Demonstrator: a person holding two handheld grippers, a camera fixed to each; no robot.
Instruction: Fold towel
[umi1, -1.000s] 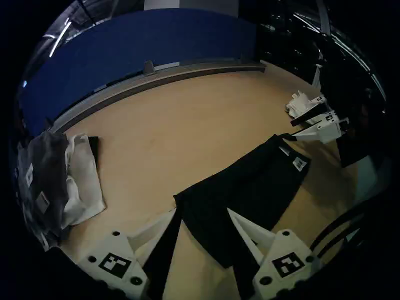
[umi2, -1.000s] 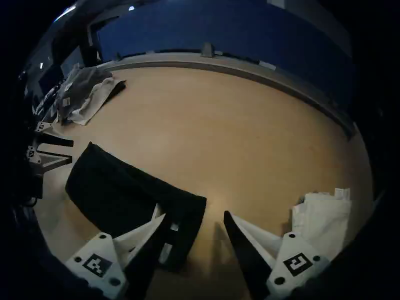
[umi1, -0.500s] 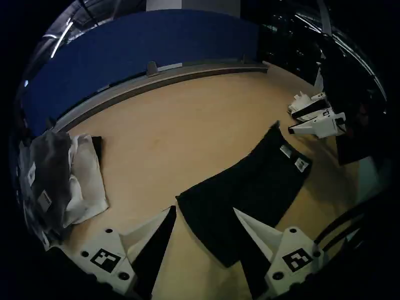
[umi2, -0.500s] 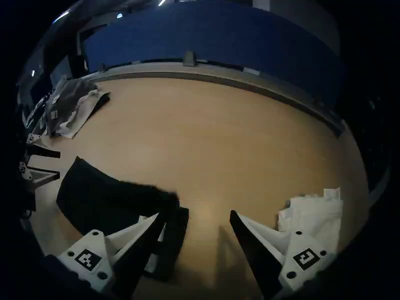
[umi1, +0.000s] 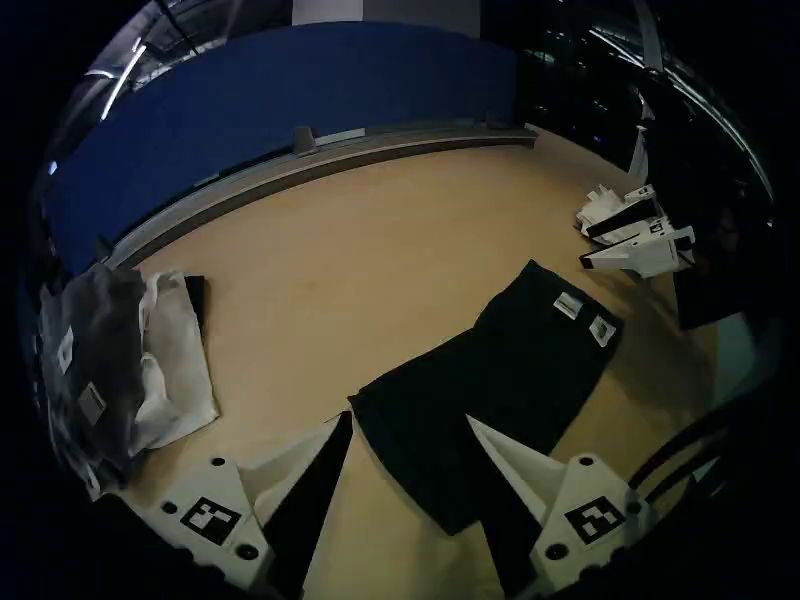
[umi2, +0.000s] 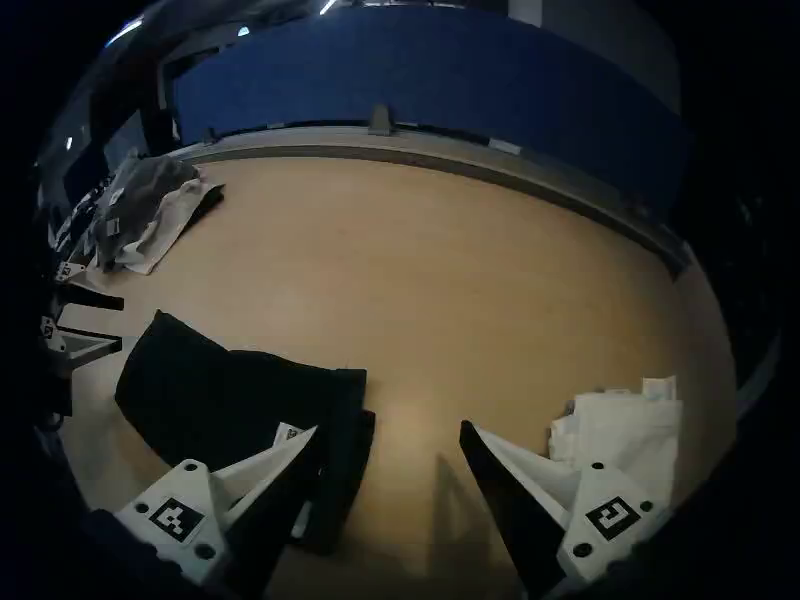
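The black towel (umi1: 500, 375) lies flat on the desk (umi1: 380, 250), already doubled into a long rectangle. Its near end sits between and just beyond the spread fingers (umi1: 280, 465) of the left gripper (umi1: 408, 420), which pinch nothing. In the right gripper view the same towel (umi2: 220, 395) spreads out from under the left-hand finger, with its layered edge beside that fingertip. The right gripper (umi2: 388, 428) also has its fingers (umi2: 535, 458) wide apart and empty. The cloth looks thin, soft and light. It would likely sag and slide on the smooth wood, so corners or the stacked edge seem the best places to pinch, catching all layers at once. Two small white tags (umi1: 567, 305) are sewn near the far end, but any writing on them is too small to read. A crumpled white cloth (umi2: 620, 430) lies just outside the right-hand finger.
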